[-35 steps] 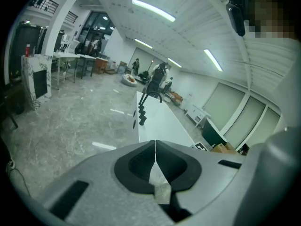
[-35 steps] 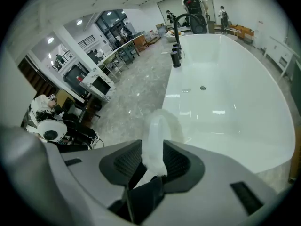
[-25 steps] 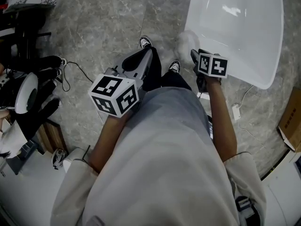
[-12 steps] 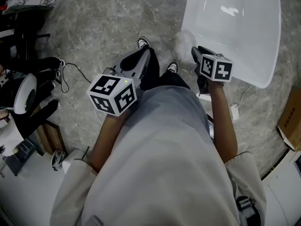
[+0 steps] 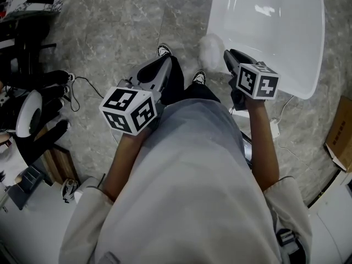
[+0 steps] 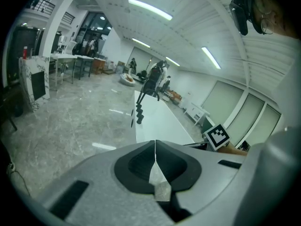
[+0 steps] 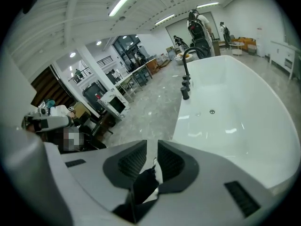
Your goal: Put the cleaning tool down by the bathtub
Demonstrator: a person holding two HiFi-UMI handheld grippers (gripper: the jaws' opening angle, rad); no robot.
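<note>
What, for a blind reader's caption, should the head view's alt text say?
Seen from above, a person holds the left tongs over grey stone floor and the right tongs, closing empty, beside a fluffy white cleaning tool by the white bathtub.

Open grey floor (image 5: pixel 121 21) is left ahead and to the left, crossed only by a thin black cable (image 5: pixel 88 82). Farther left the way is blocked by a cluster of dark equipment (image 5: pixel 38 103). The right side is taken up by the white bathtub (image 5: pixel 300 48), whose basin is open from above; black tap fittings (image 7: pixel 185 86) are set on its far rim. A narrow strip of floor is left between the tub wall and the person's shoes (image 5: pixel 164 50), and it is partly filled by a white fluffy duster (image 5: pixel 209 47). The right tool (image 5: pixel 234 59), its jaws closing with nothing seen between them, is held just beside the tub's rim. Past the tub's near end, the floor is cluttered by a white cord (image 5: pixel 278 126) and a cardboard box (image 5: pixel 341 136).
</note>
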